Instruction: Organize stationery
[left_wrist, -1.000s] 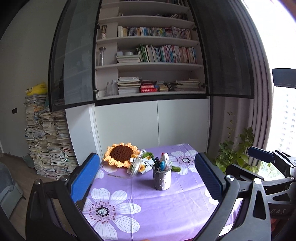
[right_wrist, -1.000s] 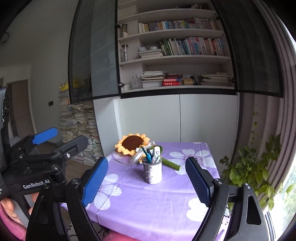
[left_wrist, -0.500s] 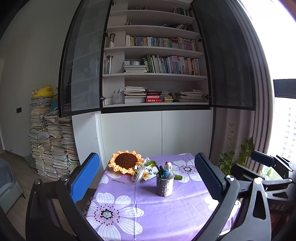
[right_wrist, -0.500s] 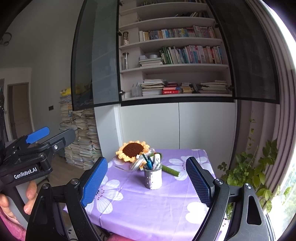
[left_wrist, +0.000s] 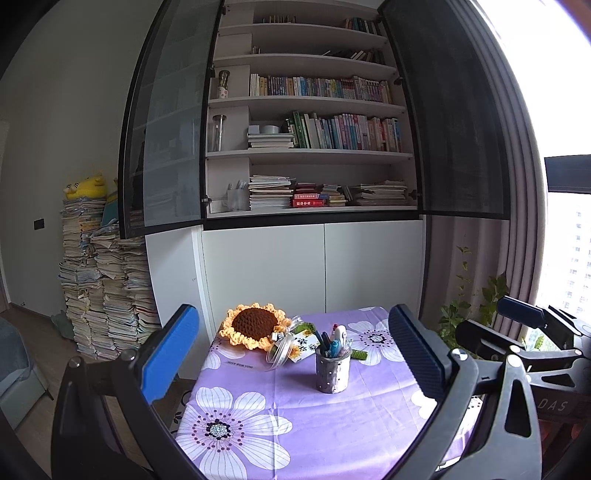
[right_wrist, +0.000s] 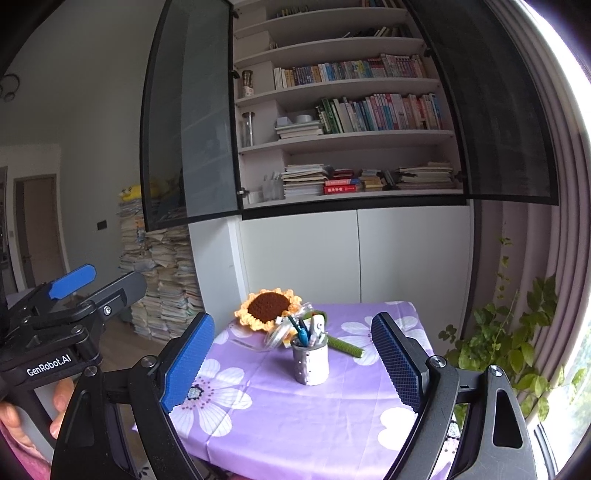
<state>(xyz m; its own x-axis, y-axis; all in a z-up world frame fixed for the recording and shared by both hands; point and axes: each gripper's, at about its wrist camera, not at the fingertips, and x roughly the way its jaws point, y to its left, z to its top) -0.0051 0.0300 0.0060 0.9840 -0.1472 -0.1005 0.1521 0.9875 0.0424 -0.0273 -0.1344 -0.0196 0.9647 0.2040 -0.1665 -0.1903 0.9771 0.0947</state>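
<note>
A grey pen cup holding several pens stands upright near the middle of the purple flowered tablecloth; it also shows in the right wrist view. A green stick-like item lies just behind the cup. My left gripper is open and empty, held well back from the table. My right gripper is open and empty, also held back. The left gripper's body shows at the left of the right wrist view, and the right gripper's body at the right of the left wrist view.
A crochet sunflower with a clear wrapper and card lies at the table's back. Behind stands a white cabinet with open bookshelves. Stacks of papers stand at the left, a leafy plant at the right.
Both grippers have drawn back and tilted up from the table, so the cup and table look smaller and lower. Both stay open.
</note>
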